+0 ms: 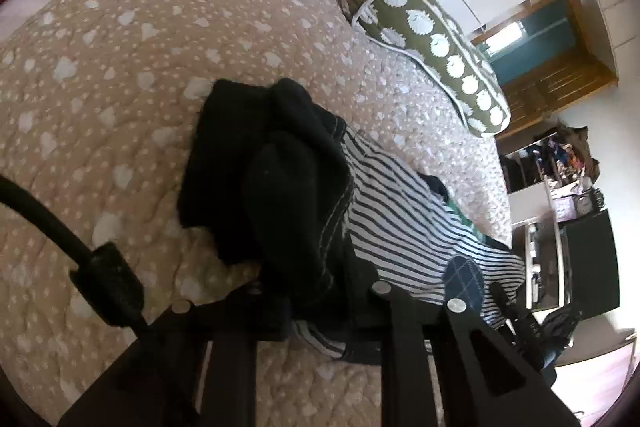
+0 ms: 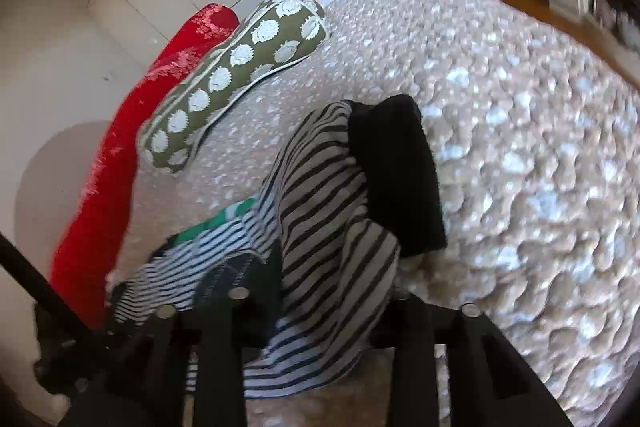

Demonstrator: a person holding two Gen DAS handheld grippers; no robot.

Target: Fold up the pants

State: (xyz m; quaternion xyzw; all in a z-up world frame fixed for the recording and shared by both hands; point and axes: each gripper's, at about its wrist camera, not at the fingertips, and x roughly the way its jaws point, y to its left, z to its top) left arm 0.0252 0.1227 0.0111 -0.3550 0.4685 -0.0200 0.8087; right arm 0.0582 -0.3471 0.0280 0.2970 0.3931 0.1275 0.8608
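Observation:
The pants [image 1: 404,211] are white with dark stripes, black cuffs [image 1: 244,163] and a dark checked knee patch [image 1: 464,283]. They lie bunched on the beige spotted quilt [image 1: 120,75]. My left gripper [image 1: 320,307] is shut on the dark edge of the pants, cloth filling the gap between its fingers. In the right wrist view the striped pants [image 2: 320,211] with a black cuff [image 2: 396,171] hang between the fingers of my right gripper [image 2: 320,311], which is shut on them. A green and white bit of cloth [image 2: 224,219] shows beneath.
An olive pillow with white spots [image 1: 424,31] lies on the quilt beyond the pants, also in the right wrist view [image 2: 236,67]. A red pillow [image 2: 132,155] lies by the white wall. A wooden door frame [image 1: 560,67] and cluttered shelves [image 1: 560,163] stand past the bed's edge.

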